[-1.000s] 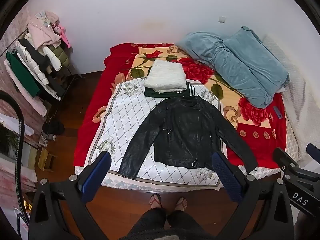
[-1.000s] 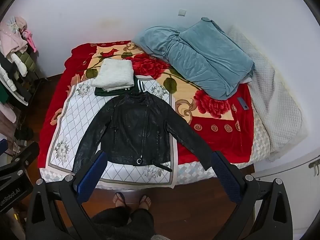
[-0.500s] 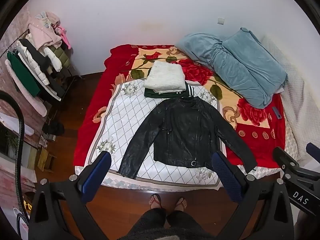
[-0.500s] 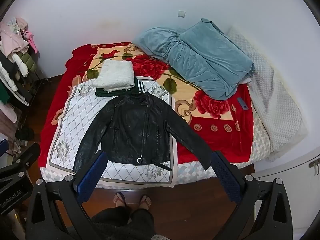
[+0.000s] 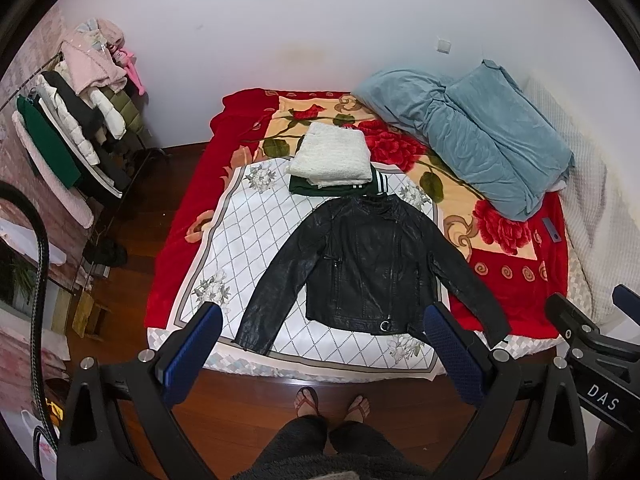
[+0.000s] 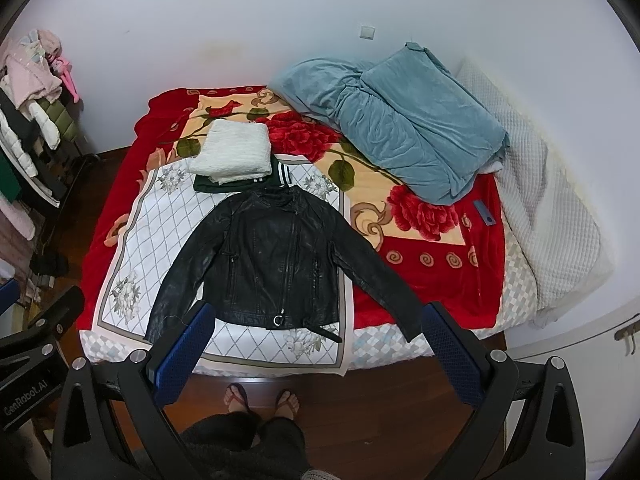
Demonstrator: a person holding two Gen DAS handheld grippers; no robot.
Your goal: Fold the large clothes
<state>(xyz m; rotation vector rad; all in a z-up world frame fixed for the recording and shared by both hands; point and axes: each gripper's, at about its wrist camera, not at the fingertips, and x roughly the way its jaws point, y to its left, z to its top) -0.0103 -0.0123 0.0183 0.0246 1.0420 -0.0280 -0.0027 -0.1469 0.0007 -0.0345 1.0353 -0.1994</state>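
The black leather jacket (image 5: 368, 268) lies spread flat on the bed (image 5: 180, 240); we judge it heavy, stiff and slick, best pinched at the sleeve cuffs. Left claw (image 5: 324, 320) and right claw (image 6: 316, 316) hover open, empty.

You face a black jacket (image 5: 368, 264) of creased, faintly glossy leather, a plush red blanket (image 5: 520, 280), polished wood floor (image 5: 248, 412), matt textured blue pads (image 6: 448, 356).

A blue-grey quilt (image 5: 472, 136) is lying bunched at the bed's (image 5: 180, 240) far right corner; a clothes rack (image 5: 68, 136) is standing beside its left edge.
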